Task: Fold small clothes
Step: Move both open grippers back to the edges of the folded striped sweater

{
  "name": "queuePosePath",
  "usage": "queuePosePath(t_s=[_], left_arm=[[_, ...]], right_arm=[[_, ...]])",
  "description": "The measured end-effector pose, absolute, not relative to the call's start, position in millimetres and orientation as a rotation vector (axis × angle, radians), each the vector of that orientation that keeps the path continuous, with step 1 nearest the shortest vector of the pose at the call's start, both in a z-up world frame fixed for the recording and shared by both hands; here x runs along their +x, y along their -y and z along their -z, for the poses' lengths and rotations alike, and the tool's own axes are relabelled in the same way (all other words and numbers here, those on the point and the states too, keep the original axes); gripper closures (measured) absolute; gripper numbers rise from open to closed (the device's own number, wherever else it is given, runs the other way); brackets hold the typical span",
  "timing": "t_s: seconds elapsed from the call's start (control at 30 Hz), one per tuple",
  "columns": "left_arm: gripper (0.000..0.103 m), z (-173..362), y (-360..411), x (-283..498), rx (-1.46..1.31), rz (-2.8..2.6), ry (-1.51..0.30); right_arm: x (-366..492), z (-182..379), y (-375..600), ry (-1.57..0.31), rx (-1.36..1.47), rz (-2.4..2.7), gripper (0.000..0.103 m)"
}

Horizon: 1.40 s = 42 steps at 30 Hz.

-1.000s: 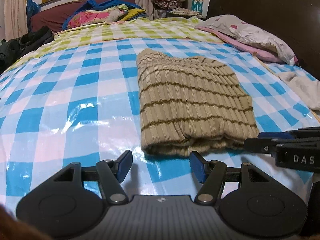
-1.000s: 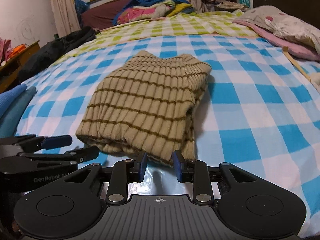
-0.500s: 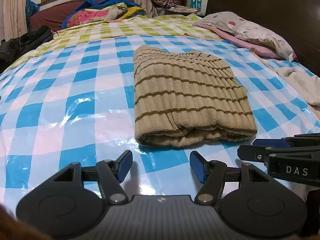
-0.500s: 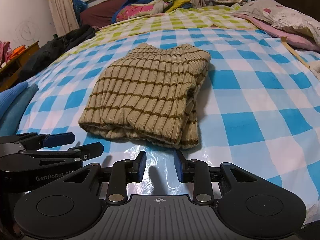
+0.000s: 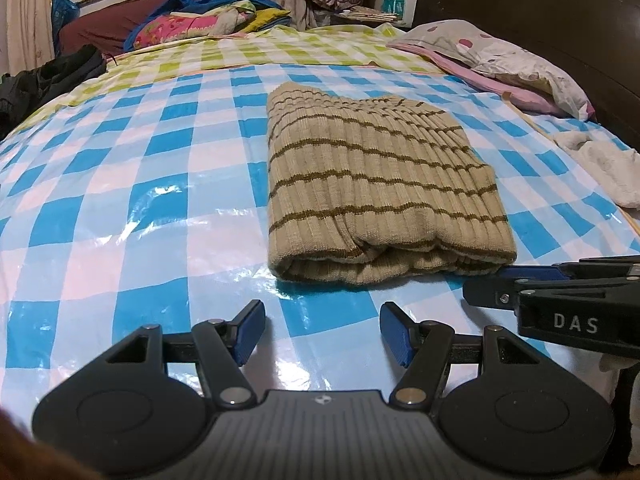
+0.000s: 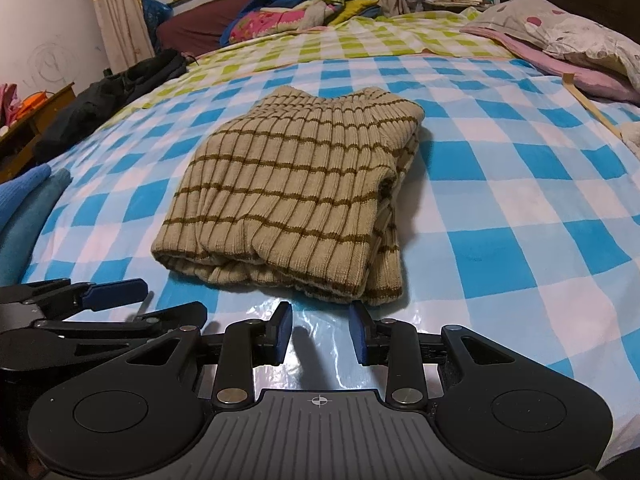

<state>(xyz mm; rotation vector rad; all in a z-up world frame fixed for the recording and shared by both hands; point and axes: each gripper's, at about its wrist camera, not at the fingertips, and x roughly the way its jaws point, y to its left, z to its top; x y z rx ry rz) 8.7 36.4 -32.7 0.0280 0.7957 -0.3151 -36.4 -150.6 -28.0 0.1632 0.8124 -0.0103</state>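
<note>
- Blue pads line both claws, and both stand open and empty: the left claw (image 5: pixel 322 330) gapes fairly wide, the right claw (image 6: pixel 320 338) more narrowly, with only glossy sheet between the pads of each.
- Neither claw touches cloth; each hovers just short of the near edge of the folded sweater (image 5: pixel 376 188), the right one closest to its near right corner.
- The sweater is a ribbed beige knit with thin brown stripes, lying in a thick, roughly rectangular bundle on the bed, its rolled fold facing the claws and layered edges showing along its right side (image 6: pixel 394 216).
- Judging by that compact shape, the folding of this piece looks finished or nearly so; the step in hand seems to be a pause after release.
- A next move would call either for tidying the loose right-hand layers or for fetching another garment.
- The knit looks soft and springy, so layers may creep open.
- Beneath it lies a shiny blue-and-white checked plastic sheet (image 5: pixel 120 208), crinkled and reflective, likely slippery.
- Further out: a spotted pillow (image 5: pixel 516 60) and heaped bedding (image 6: pixel 296 12).
</note>
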Motion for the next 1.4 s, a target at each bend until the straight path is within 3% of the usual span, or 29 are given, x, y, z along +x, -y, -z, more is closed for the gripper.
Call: queuePosePath(t_s=[1.0,1.3,1.4], left_arm=[[0.035,19.8,-19.9,38.9,0.075,0.331,-0.79],[0.031,-25.8,-51.5,46.8,-0.025,0.331,-0.667],[0.031,-26.8,-59.8,58.8,-0.053,0.298,-0.66]], right_arm=[[-15.0,33.3,186.6,-0.756,0.262,0.024,0.072],[-20.2,-8.9,213.4,-0.633,0.345,0.007,0.052],[-18.1,-14.6,225.9,-0.624,0.396,0.003,0.051]])
